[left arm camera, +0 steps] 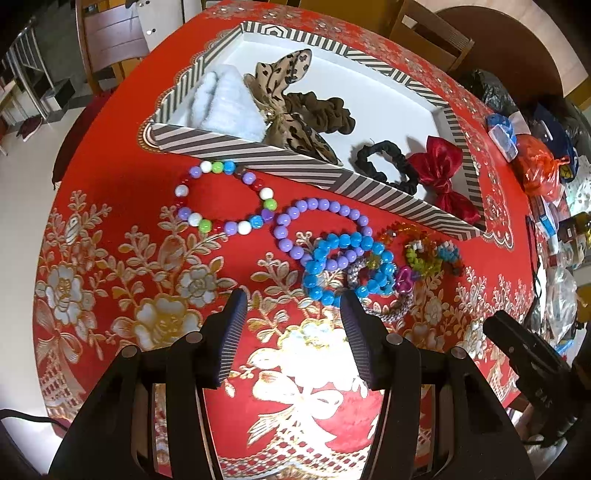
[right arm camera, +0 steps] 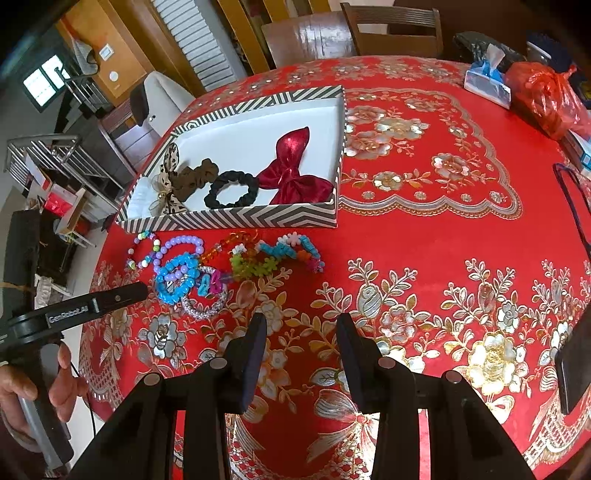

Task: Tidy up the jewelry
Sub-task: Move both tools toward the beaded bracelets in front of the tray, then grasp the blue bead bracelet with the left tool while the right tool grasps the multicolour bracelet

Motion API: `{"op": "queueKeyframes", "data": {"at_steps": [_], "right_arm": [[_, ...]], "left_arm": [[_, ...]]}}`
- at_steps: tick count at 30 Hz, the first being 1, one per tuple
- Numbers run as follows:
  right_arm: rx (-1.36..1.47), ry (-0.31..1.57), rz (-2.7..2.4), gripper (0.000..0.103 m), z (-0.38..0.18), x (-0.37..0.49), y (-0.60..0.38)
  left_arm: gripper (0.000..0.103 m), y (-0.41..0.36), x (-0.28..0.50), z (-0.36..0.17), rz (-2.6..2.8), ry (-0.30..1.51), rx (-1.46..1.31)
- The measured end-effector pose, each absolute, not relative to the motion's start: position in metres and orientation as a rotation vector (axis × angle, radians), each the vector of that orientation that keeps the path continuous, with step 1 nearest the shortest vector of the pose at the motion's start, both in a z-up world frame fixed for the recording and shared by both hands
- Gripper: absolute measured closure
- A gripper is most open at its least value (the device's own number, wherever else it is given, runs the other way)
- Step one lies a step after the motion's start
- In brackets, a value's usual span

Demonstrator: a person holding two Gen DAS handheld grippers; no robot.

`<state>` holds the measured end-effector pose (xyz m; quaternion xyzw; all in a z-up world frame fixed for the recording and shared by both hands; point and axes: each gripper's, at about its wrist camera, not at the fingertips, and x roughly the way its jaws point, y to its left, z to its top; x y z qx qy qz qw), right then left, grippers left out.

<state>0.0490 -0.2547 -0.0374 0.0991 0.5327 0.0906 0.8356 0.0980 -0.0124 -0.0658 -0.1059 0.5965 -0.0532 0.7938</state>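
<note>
Several bracelets lie in a cluster on the red floral tablecloth, in front of a striped box (left arm camera: 258,155): a multicolour bead one (left arm camera: 195,172), a lilac one (left arm camera: 317,204), a blue one (left arm camera: 347,240), a silver braided one (left arm camera: 384,310) and a bright flower-bead one (left arm camera: 424,254). My left gripper (left arm camera: 293,297) hovers open just on the near side of the blue bracelet, nothing between its fingers. My right gripper (right arm camera: 302,319) stands open and empty over bare cloth, to the right of and nearer than the cluster (right arm camera: 177,273). A hand (right arm camera: 55,387) holds the left gripper's handle.
The box (right arm camera: 240,219) holds a leopard bow (left arm camera: 288,74), a white fluffy piece (left arm camera: 221,103), brown (left arm camera: 325,110) and black (left arm camera: 384,155) scrunchies and a red bow (left arm camera: 439,166). A tissue pack (right arm camera: 487,81) and an orange bag (right arm camera: 543,96) sit far right. Chairs (right arm camera: 332,33) stand behind.
</note>
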Motion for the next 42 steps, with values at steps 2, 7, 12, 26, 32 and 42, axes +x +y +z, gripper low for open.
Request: {"op": "queueKeyframes", "data": {"at_steps": [2,7,12,26,32,42], "right_arm": [[0.208,1.128,0.193,0.066,-0.038,0.050,-0.255],[0.214,1.132,0.191,0.066,-0.040,0.053,-0.258],[0.215,1.137,0.192,0.066,-0.043,0.060,-0.259],[0.231,1.133,0.206,0.066,-0.055,0.090,-0.257],[0.220,1.136,0.218,0.066,-0.065,0.110,-0.249],[0.217,1.142,0.240,0.091,-0.078,0.115,-0.247]], "left_arm": [[0.051,-0.015,0.100,-0.067,-0.112,1.283,-0.228],[0.051,-0.022,0.103,-0.070,-0.107,1.289,-0.215],[0.051,-0.023,0.106,-0.074,-0.099,1.300,-0.202],[0.051,-0.026,0.112,-0.084,-0.100,1.322,-0.186],[0.051,-0.029,0.116,-0.086,-0.105,1.322,-0.185],[0.081,-0.035,0.118,-0.087,-0.130,1.304,-0.156]]}}
